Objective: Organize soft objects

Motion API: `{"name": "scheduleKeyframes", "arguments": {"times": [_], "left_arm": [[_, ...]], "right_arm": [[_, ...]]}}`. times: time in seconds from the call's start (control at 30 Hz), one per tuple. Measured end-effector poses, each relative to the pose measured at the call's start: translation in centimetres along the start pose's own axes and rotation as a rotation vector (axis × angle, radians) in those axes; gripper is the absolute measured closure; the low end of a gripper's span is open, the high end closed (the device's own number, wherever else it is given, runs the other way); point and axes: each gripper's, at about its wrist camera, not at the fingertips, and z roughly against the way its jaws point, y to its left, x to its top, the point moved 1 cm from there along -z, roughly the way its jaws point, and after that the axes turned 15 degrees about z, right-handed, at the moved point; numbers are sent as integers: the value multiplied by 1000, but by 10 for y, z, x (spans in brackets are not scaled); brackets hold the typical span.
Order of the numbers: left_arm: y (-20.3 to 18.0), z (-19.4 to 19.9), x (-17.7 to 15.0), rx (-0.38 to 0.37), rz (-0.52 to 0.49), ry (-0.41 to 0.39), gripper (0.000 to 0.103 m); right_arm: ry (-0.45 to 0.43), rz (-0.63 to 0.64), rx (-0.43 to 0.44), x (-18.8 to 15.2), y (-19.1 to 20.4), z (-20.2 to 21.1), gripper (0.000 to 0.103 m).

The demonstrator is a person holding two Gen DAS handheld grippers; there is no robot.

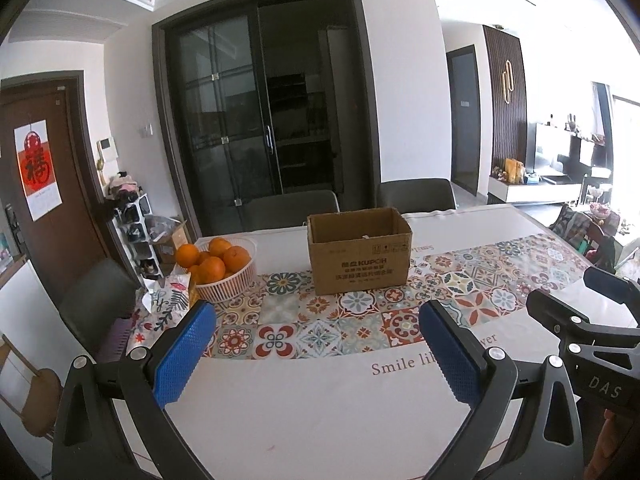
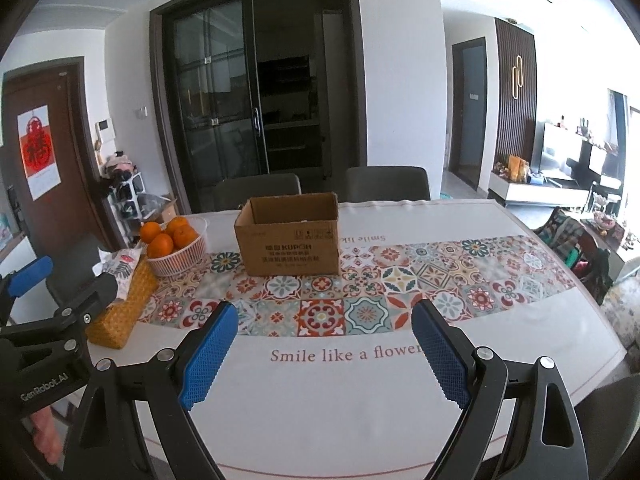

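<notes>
An open brown cardboard box (image 1: 359, 250) stands on the patterned tablecloth in the middle of the table; it also shows in the right wrist view (image 2: 291, 236). Something small and white shows at its inner bottom. No soft object is plainly in view on the table. My left gripper (image 1: 316, 316) is open and empty, held over the near part of the table in front of the box. My right gripper (image 2: 324, 316) is open and empty too, to the right of the left one. Each gripper's body shows at the edge of the other's view.
A white basket of oranges (image 1: 224, 268) stands left of the box. A woven tissue box (image 2: 120, 304) sits at the table's left edge. Dark chairs (image 1: 290, 208) stand behind the table. The tablecloth (image 2: 360, 392) is white near me.
</notes>
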Motion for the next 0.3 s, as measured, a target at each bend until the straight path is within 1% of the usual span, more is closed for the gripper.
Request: {"name": "scheduleKeyframes", "arguments": {"times": [0.3], "left_arm": [[0, 5, -1, 4, -2, -6, 0]], "right_arm": [[-2, -2, 2, -2, 1, 1, 13]]}}
